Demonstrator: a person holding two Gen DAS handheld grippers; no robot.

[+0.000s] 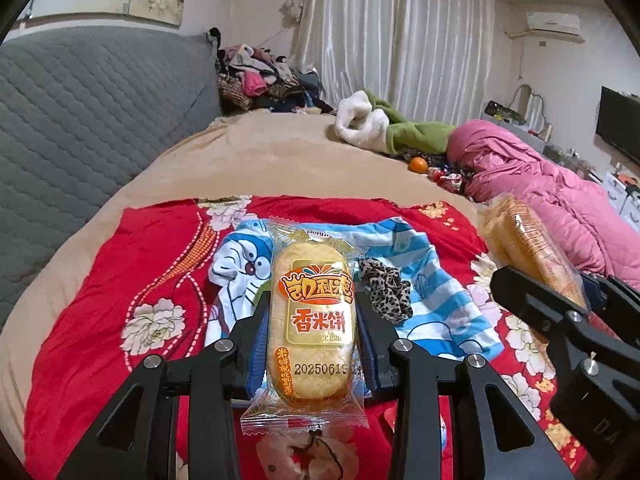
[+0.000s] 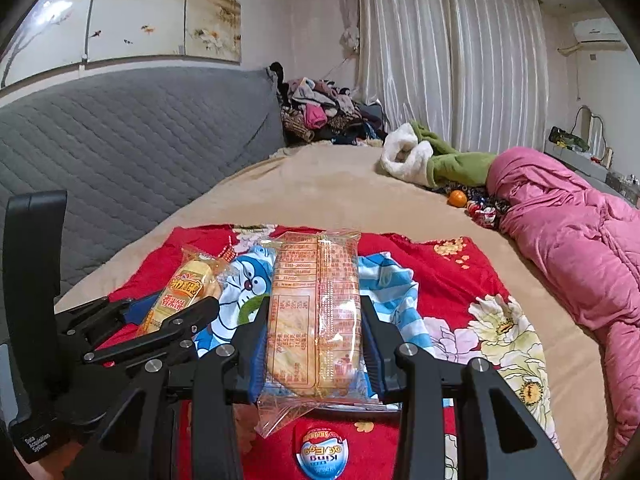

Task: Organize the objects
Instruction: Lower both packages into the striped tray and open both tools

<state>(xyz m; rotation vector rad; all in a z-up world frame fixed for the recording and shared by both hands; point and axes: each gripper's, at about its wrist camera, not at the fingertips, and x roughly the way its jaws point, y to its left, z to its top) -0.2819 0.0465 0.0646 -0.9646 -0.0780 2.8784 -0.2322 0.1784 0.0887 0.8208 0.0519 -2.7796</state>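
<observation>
Here, two snack packets carried side by side above a red floral cloth (image 1: 100,280) spread on a bed (image 1: 280,160). In the left tongs (image 1: 314,312), clenched on a rice cracker packet (image 1: 314,320): label up, long axis running straight out along the fingers, far end well past the tips, near seal hanging back toward the hinge. In the right tongs (image 2: 314,320), clenched likewise on a second cracker packet (image 2: 316,312), printed back up, long axis also in line with the fingers. Seen from the right wrist, left tongs (image 2: 160,316) just beside and to the left, packet angled up and away; seen from the left wrist, right tongs (image 1: 560,300) close on the right. Directly beneath and ahead of both sets of tongs, a blue cartoon cloth (image 1: 440,280) with a leopard-print scrap (image 1: 386,292) on it, lying on the red cloth. Below the right tongs, nearest the camera, a round sealed cup lid (image 2: 322,454). Far ahead and to the right, well apart from either load, an orange (image 1: 416,164) and a pink quilt (image 1: 540,184). Likely next: setting both packets down on the red cloth straight ahead, each lengthwise. Neither side nearer; landing spot not yet evident.
</observation>
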